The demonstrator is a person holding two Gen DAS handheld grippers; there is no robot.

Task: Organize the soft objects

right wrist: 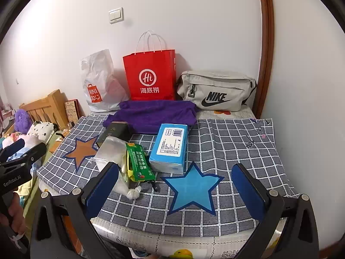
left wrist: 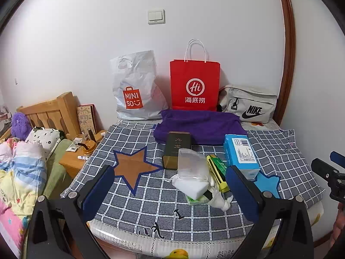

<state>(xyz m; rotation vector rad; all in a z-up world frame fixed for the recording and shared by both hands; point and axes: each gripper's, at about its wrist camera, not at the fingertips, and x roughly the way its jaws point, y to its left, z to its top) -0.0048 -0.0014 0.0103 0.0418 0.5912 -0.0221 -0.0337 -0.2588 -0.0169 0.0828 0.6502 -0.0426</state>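
Both claws hang wide open and empty: the left claw [left wrist: 170,196] before the crumpled white plastic bag [left wrist: 194,179], the right claw [right wrist: 175,191] above the blue felt star [right wrist: 193,188]. I'd pinch the bag's bunched top, not the blue rectangular tissue pack [right wrist: 170,146] beside it on the grey checked worktop [right wrist: 226,146].

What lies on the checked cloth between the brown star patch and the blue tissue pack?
In the left wrist view, a dark tin, a clear plastic bag and a green packet lie between the brown star and the tissue pack.
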